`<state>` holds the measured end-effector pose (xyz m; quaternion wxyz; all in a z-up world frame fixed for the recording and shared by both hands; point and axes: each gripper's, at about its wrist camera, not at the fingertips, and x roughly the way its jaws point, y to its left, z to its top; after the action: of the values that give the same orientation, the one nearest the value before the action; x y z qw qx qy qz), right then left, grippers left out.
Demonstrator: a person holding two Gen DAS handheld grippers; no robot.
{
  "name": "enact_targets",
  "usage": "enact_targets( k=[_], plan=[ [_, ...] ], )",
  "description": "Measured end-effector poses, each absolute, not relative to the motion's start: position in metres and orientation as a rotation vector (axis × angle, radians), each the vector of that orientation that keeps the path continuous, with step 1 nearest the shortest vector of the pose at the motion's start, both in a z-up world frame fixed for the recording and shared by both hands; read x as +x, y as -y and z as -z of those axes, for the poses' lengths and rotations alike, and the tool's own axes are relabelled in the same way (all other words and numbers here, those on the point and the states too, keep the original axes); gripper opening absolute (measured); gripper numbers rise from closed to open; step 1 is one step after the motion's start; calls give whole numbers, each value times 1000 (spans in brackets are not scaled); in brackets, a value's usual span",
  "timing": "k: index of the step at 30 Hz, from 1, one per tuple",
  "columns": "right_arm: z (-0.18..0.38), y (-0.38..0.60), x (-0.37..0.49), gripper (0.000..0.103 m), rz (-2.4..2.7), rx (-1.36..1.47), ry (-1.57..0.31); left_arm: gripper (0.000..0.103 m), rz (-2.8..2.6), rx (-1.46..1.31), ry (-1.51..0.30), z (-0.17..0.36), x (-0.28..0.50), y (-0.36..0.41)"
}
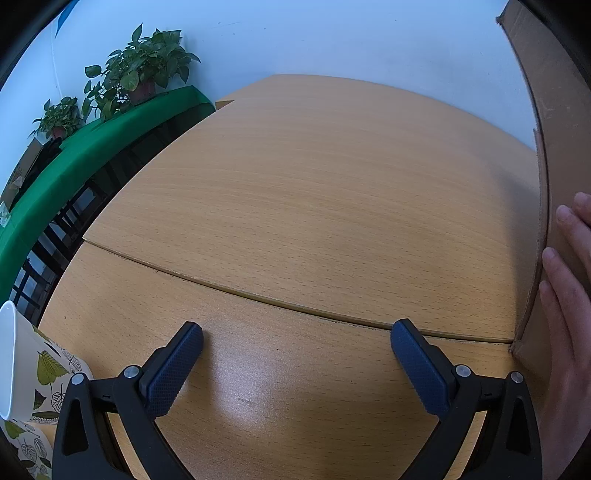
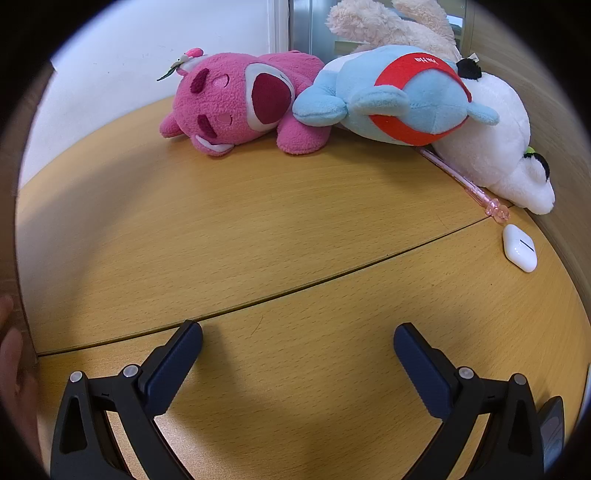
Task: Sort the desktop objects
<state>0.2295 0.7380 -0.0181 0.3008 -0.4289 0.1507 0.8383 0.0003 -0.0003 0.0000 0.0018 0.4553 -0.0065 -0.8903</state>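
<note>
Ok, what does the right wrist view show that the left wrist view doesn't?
Only the right wrist view: the pink plush, blue plush, white plush and a cream plush behind them, a pink pen and a white earbud case.

Only the left wrist view: a cardboard box with a hand against it, a leaf-print cup, and potted plants on a green ledge.

Both: the wooden desk with its seam, and a gripper, left or right, open and empty.
</note>
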Motion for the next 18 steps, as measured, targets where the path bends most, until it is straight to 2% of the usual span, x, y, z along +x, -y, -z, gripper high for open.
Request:
enact_targets(
  k=[18],
  plan=[
    [20,-740,225,103,-2224,-1137,-402,103,2795,1427,20,-1,1,0]
  ],
)
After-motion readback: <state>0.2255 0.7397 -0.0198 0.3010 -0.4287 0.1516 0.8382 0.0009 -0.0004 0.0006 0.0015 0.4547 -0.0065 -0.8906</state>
